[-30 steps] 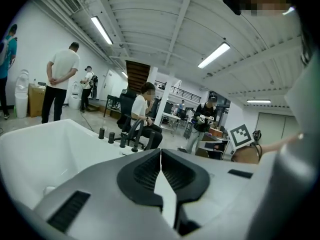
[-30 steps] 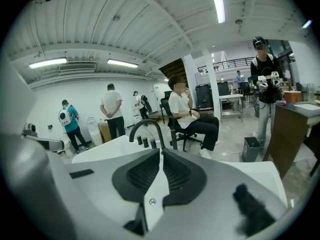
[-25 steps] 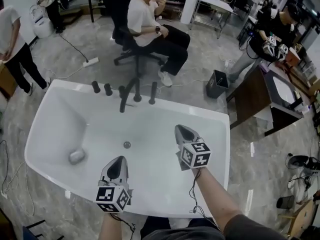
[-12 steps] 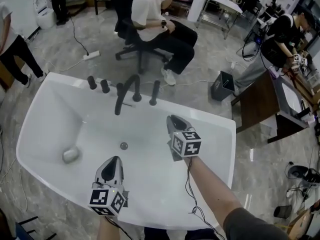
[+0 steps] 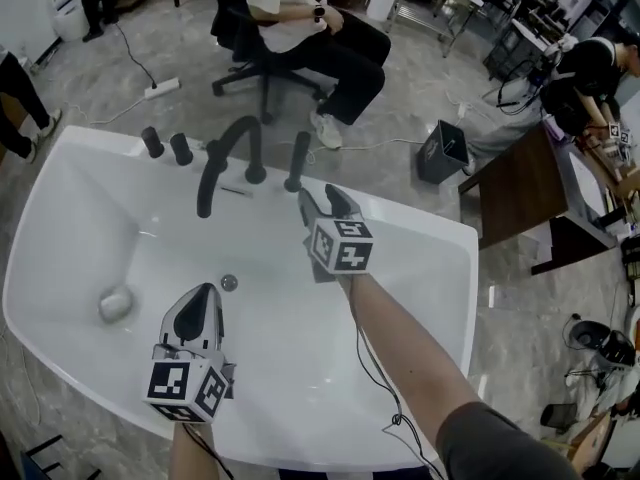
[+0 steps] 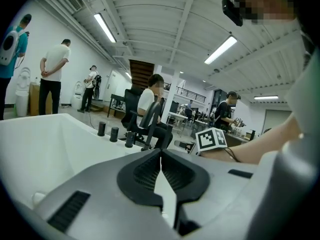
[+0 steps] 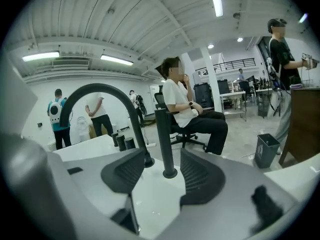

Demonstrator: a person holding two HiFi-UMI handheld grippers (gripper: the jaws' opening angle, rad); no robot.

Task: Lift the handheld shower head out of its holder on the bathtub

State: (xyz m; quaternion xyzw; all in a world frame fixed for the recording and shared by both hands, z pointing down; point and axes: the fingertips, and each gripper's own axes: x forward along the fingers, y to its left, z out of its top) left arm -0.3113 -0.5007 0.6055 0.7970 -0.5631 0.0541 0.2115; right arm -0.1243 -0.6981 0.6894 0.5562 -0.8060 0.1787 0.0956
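Seen from above: white bathtub (image 5: pixel 60 168). Landmark is the black arched spout (image 5: pixel 222 146) on its far rim.

- Left of the spout, same rim: two short black knobs (image 5: pixel 152 141), upright, side by side.
- Well left of the spout and nearer the camera: grey round fitting (image 5: pixel 115 303) on the tub's inner wall.
- Near side of the spout, over the basin and well apart from it: left gripper (image 5: pixel 205 293). Jaws together, nothing between them.
- Also near side of the spout: drain (image 5: pixel 229 283) on the tub floor, just beside that gripper's tip.
- Just right of the spout: handheld shower head (image 5: pixel 298 158), a black rod upright in its holder (image 5: pixel 292 184) on the rim. Not lifted.
- Right of the spout and a little nearer: right gripper (image 5: pixel 325 200), pointed at the rim. Jaws apart, just been opening. In the right gripper view the shower head lines up in the gap. Pads not on it, nothing gripped. Cannot tell whether it is past the tips.
- Beyond the spout: seated person on a black office chair (image 5: pixel 250 73).
- Well right of the spout: dark bin (image 5: pixel 443 151) on the floor.
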